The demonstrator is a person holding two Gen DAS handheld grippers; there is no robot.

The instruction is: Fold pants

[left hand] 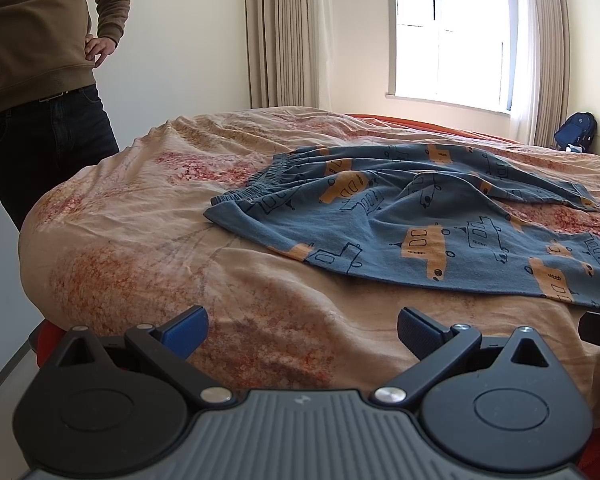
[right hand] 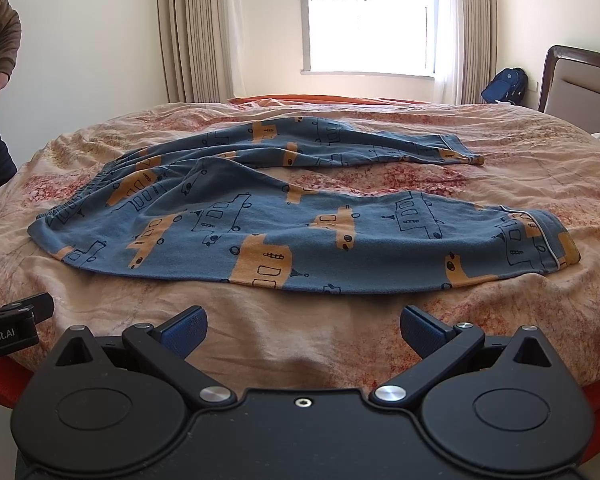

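We are hovering both tongs, left (left hand: 302,330) and right (right hand: 303,330), spread apart and empty, short of the pants (right hand: 284,216) lying unfolded across the bed (right hand: 340,340). Pinching the wrinkled bedcover along with a cuff (right hand: 540,240) risks dragging both and skewing the fold.

A bed (right hand: 380,360) wears a rumpled peach floral cover. Beige curtains (right hand: 188,32) frame a bright window (right hand: 368,16). A blue backpack (right hand: 506,85), seemingly on the floor, sits near the headboard (right hand: 580,80). A person (left hand: 40,60) stands bedside, hands on hips.
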